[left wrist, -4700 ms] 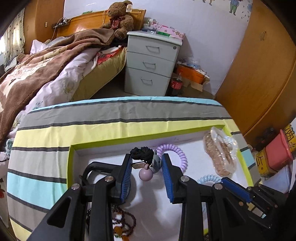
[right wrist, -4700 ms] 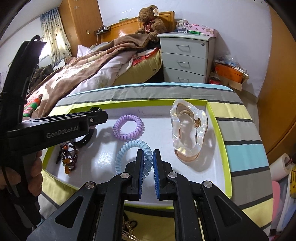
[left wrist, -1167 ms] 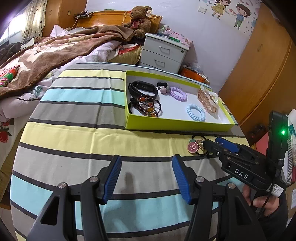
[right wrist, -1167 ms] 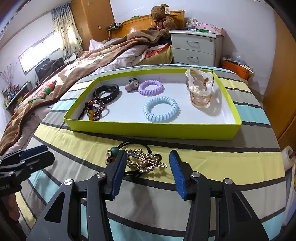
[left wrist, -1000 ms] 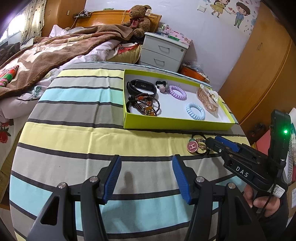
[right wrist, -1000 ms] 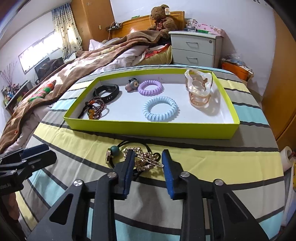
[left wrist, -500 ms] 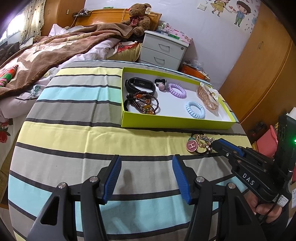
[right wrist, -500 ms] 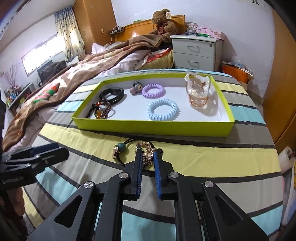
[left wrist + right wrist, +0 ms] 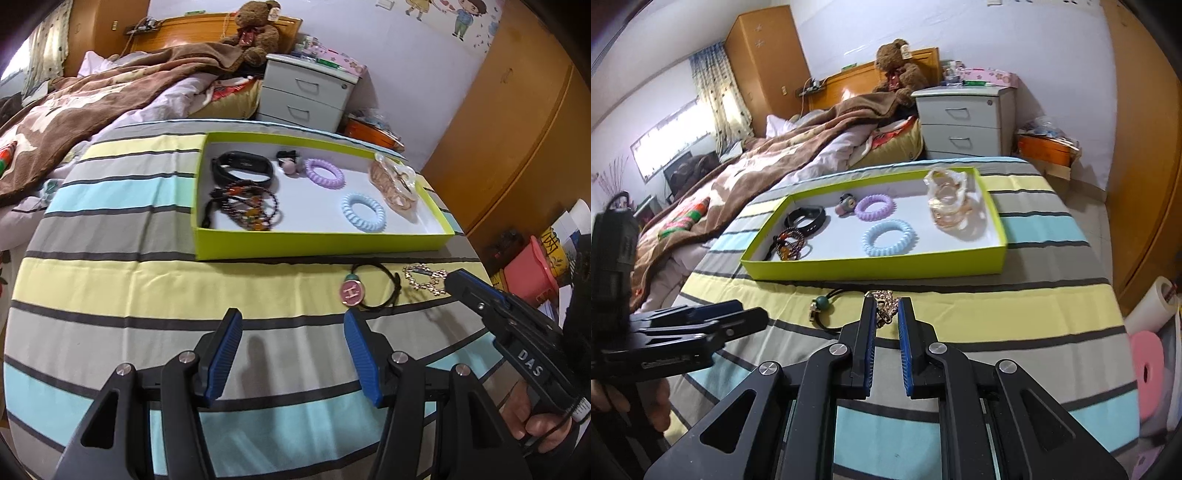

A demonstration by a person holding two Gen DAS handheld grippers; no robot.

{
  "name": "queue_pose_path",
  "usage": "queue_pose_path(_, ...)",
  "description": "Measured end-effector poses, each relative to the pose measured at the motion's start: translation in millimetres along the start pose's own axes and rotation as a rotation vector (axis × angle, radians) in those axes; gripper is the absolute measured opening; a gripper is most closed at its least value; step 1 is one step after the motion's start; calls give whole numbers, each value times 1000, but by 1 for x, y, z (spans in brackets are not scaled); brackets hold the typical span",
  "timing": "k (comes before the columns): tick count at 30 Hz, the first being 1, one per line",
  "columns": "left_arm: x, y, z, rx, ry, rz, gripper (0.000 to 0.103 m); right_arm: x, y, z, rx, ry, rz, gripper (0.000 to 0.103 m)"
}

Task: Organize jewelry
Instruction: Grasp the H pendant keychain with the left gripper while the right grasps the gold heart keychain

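Note:
My right gripper (image 9: 886,306) is shut on a gold chain-link hair clip (image 9: 884,313), which hangs between its blue pads just above the striped cloth. In the left wrist view the clip (image 9: 424,278) sticks out of the right gripper (image 9: 456,282), beside a black cord hair tie with a pink charm (image 9: 354,291). Behind them stands a lime-green tray (image 9: 317,243) with a black band (image 9: 242,168), bead bracelets (image 9: 247,206), a purple coil (image 9: 325,172), a blue coil (image 9: 364,212) and a clear claw clip (image 9: 395,181). My left gripper (image 9: 291,354) is open over bare cloth.
The round table's edge curves close on the right, with a pink bucket (image 9: 528,273) and a paper roll (image 9: 1156,299) on the floor below. A bed with a brown blanket (image 9: 768,162) and a grey nightstand (image 9: 964,122) stand behind the table. A wooden wardrobe (image 9: 517,122) is at the right.
The right gripper's jaws have closed on the gold clip and lifted it slightly, drawing it away from the black hair tie. The left gripper stays open and has drifted a little.

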State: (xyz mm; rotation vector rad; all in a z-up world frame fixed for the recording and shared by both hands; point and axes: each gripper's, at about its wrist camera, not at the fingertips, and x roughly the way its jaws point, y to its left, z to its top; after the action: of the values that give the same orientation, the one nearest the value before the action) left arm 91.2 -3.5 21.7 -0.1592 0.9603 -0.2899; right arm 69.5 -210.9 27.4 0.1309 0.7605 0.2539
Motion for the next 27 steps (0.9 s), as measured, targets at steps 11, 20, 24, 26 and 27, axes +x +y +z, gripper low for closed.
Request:
queue_pose_path(11, 25, -32, 10, 50, 37, -22, 59, -15, -21, -7, 51, -23, -11, 12)
queue_pose_path(20, 45, -54, 11, 110, 39, 54, 59, -16, -29, -7, 66, -27, 1, 12)
queue_pose_path(24, 46, -56, 12, 109, 31, 74, 56, -16, -29, -7, 66, -31, 8, 12)
queue_pose_path(26, 46, -56, 12, 119, 29, 93, 50, -15, -30, -7, 66, -31, 9, 12)
queue_pose_path(27, 46, -56, 12, 119, 27, 100, 49, -15, -30, -7, 67, -31, 10, 12)
